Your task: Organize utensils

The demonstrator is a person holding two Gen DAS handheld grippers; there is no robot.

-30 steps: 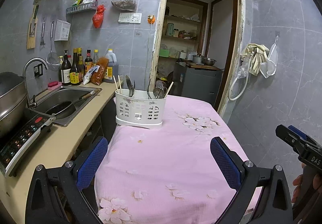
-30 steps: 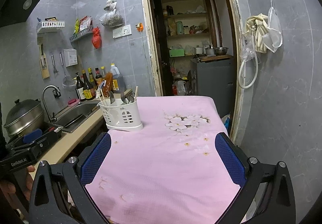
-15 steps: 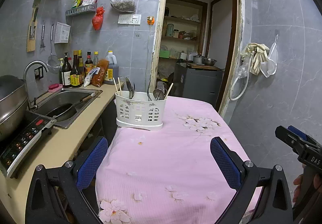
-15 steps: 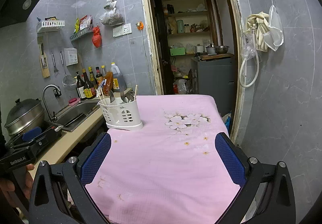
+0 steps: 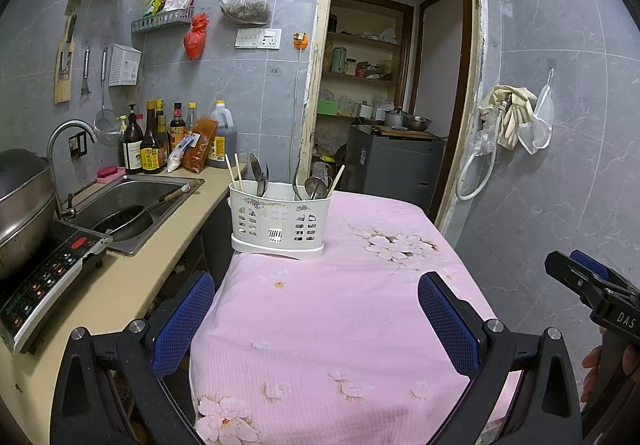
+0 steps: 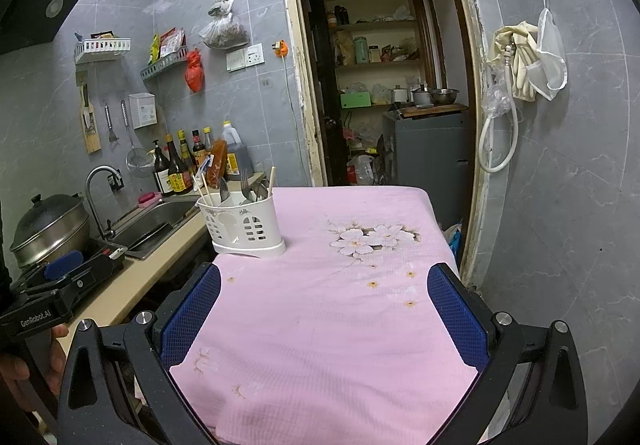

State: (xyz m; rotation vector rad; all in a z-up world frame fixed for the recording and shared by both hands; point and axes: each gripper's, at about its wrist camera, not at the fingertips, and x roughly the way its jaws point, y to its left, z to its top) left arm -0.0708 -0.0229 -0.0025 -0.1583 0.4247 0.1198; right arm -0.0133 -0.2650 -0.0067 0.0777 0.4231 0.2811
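Note:
A white slotted utensil holder (image 5: 278, 223) stands at the far left of the pink flowered tablecloth (image 5: 340, 317); it also shows in the right wrist view (image 6: 242, 227). Chopsticks (image 5: 233, 169), spoons (image 5: 258, 175) and a ladle stand upright in it. My left gripper (image 5: 316, 309) is open and empty, held over the near part of the table. My right gripper (image 6: 324, 305) is open and empty, also over the near part of the table, well short of the holder.
A counter (image 5: 132, 273) runs along the left with a sink (image 5: 132, 197) holding a pan, an induction cooker (image 5: 44, 277) with a pot, and sauce bottles (image 5: 152, 145). An open doorway (image 5: 392, 105) lies behind the table. A tiled wall (image 6: 560, 185) is at the right.
Both grippers have stayed open and empty. The left view has drifted slightly left and back; the right view is almost unchanged.

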